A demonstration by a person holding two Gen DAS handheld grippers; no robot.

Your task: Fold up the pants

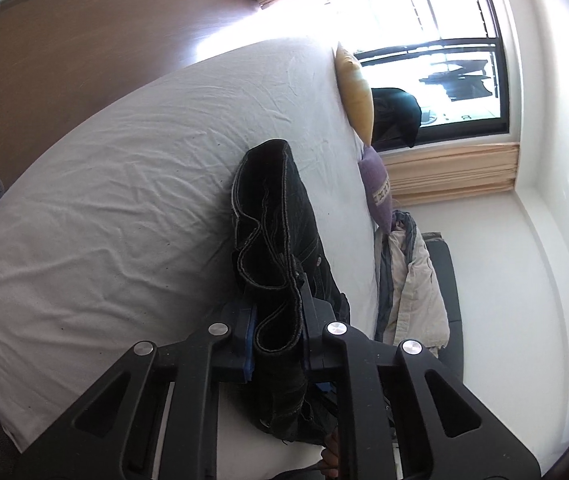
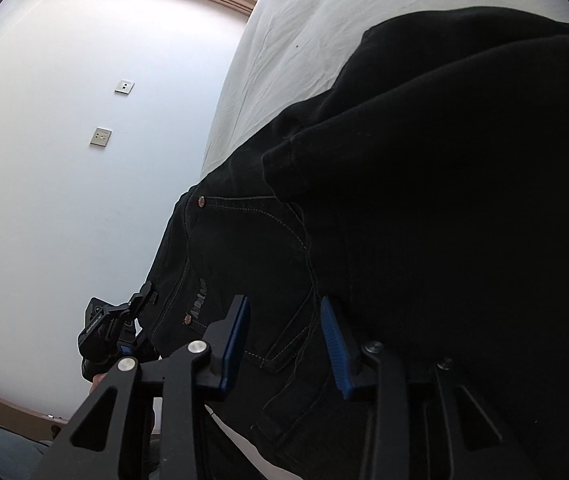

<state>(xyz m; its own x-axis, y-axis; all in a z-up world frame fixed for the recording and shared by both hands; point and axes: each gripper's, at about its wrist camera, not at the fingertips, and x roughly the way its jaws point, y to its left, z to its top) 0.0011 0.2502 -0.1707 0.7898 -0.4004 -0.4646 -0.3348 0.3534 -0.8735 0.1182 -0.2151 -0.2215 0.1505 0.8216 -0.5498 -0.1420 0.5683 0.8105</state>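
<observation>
Black denim pants (image 1: 274, 216) lie in a folded bundle on a bed with a white sheet (image 1: 124, 184). My left gripper (image 1: 278, 320) is shut on the pants' layered hem edge near the bed's side. In the right wrist view the pants (image 2: 424, 184) fill the frame, with a back pocket and rivets showing. My right gripper (image 2: 284, 340) is open, its blue pads (image 2: 334, 340) apart just above the pocket area and holding nothing. The left gripper (image 2: 140, 304) shows at lower left there, clamped on the waist edge.
A yellow pillow (image 1: 358, 96) and a purple pillow (image 1: 378, 190) lean at the bed's far edge. A beige and blue garment (image 1: 412, 284) hangs beside the bed. A window (image 1: 436, 56) with curtains and a brown headboard wall (image 1: 64, 60) stand behind. Wall outlets (image 2: 100, 136) show on the white wall.
</observation>
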